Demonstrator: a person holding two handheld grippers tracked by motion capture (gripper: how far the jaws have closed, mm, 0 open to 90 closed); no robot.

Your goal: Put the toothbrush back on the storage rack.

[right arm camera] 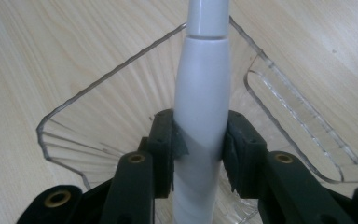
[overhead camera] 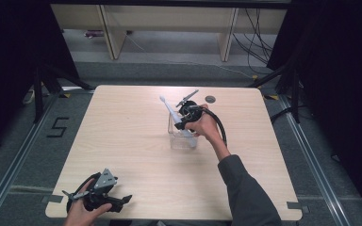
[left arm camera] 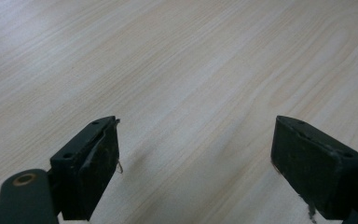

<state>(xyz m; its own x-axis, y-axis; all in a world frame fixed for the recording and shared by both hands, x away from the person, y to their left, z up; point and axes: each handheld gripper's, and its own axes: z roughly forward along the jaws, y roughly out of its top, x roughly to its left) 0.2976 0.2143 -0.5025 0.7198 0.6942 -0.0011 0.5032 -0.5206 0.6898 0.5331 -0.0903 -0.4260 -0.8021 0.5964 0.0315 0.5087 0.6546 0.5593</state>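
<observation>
The electric toothbrush (overhead camera: 172, 113), white and slim, stands tilted in the high view, its lower end down inside a clear plastic holder (overhead camera: 183, 139) that sits a little right of the middle of the table (overhead camera: 122, 141), nearer the far edge than the near one. Its head leans up and toward the far left corner. The right gripper (overhead camera: 185, 121) is clamped on the toothbrush's body just above the holder's rim, with the person's hand (overhead camera: 206, 125) wrapped around it and a grey sleeve running back toward the near right corner. A small dark round spot (overhead camera: 210, 99) lies on the table close to the far edge. The left gripper (overhead camera: 122, 200) rests at the near left corner, held in the person's other hand (overhead camera: 82, 212), jaws pointing along the near edge.

In the left gripper view, the two black jaws stand wide apart with only bare wood grain (left arm camera: 191, 70) between them; this gripper grasps nothing.

In the right gripper view, the jaws press on both sides of the toothbrush's white handle (right arm camera: 200, 116), gripping it firmly. Behind it the holder (right arm camera: 98, 116) shows its ribbed, transparent walls and a second, narrower compartment (right arm camera: 298, 126) to one side, resting on the table.
</observation>
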